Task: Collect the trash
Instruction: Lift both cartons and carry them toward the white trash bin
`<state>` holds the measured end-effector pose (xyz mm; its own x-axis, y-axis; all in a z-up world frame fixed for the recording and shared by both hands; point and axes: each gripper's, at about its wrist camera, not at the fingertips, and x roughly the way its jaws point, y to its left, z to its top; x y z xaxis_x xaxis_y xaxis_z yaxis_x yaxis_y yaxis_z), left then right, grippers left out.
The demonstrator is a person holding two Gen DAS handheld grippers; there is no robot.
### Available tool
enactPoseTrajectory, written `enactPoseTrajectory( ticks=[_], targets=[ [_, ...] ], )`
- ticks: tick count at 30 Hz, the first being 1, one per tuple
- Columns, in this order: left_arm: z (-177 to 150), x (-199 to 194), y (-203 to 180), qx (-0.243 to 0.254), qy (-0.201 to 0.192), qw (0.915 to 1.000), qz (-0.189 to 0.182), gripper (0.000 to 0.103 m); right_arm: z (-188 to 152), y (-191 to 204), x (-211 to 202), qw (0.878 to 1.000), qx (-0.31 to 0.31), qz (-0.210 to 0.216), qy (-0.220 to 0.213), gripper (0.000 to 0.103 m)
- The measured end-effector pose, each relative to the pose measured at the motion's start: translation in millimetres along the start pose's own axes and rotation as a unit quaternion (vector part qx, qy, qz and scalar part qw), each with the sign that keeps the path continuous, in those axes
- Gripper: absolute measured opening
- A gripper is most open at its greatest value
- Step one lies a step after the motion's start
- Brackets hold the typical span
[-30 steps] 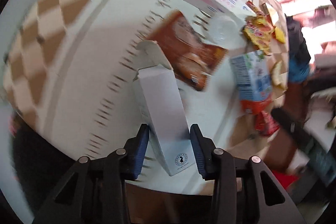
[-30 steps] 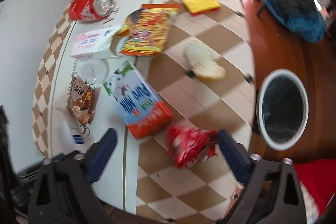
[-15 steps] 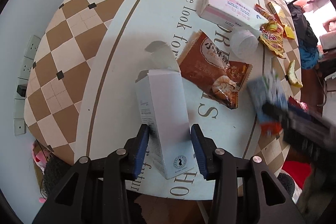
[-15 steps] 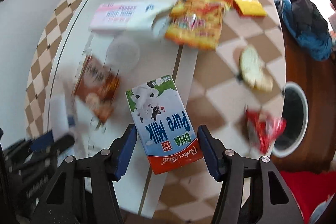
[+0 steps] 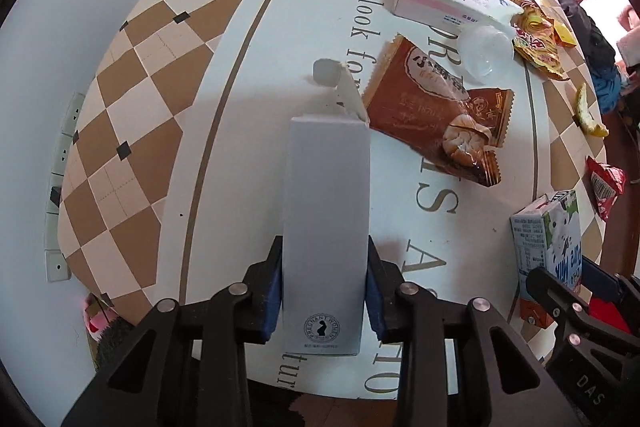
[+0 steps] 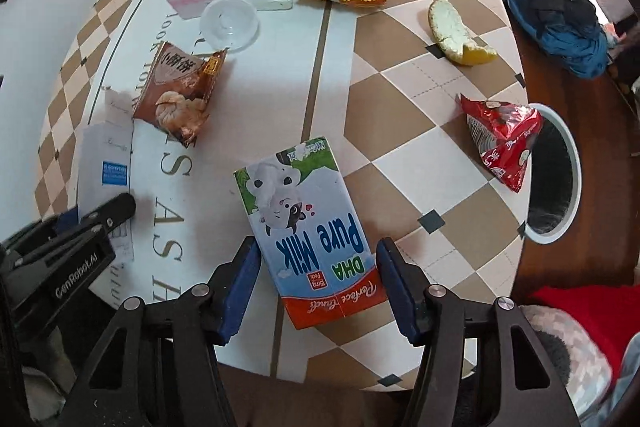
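My left hand-held gripper (image 5: 324, 291) now clamps the white box (image 5: 326, 227); right hand-held gripper (image 6: 318, 283) moved astride the milk carton (image 6: 308, 227), pads apart, not gripping — bin (image 6: 554, 171) next.

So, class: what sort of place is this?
Probably a home dining or living room: a round table with a checked cloth, littered with snack wrappers, wall sockets, and a bin on wooden flooring.
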<state>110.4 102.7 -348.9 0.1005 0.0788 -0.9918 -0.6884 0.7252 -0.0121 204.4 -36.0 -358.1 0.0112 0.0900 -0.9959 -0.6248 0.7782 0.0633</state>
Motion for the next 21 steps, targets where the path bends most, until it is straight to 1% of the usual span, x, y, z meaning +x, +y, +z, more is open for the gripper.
enactPoseTrajectory(
  ticks=[1,5,7,10,12,15,18,21],
  targets=[
    [-1,0,1,0.0,0.0,1.0,-0.001,0.031,1,-9,2,1.0,0.004,0.005,-0.001,0.062],
    [-3,0,-6,0.005,-0.005,1.0,0.002,0.03,2,-11,10,1.0,0.017,0.019,0.002,0.062],
    [-7,-3,-11,0.007,-0.009,0.9999,0.006,0.03,9,-17,17,1.0,0.02,0.022,0.006,0.063],
    [-9,-10,-16,0.005,-0.021,0.9997,0.01,0.03,4,-12,18,1.0,0.008,0.016,-0.003,0.06],
    [-18,-22,-16,0.005,-0.034,0.9994,0.011,0.03,-1,-12,16,1.0,0.008,0.025,-0.008,0.06],
    [-30,-44,-19,0.012,-0.058,0.9981,0.018,0.03,-15,-20,4,0.999,0.012,0.037,-0.025,0.059],
    [-43,-73,-26,0.025,-0.081,0.9963,0.017,0.03,-27,-39,-23,0.997,0.018,0.052,-0.058,0.059],
    [-53,-107,-38,0.047,-0.111,0.9925,0.015,0.03,-38,-61,-57,0.993,0.032,0.063,-0.094,0.059]
  ],
)
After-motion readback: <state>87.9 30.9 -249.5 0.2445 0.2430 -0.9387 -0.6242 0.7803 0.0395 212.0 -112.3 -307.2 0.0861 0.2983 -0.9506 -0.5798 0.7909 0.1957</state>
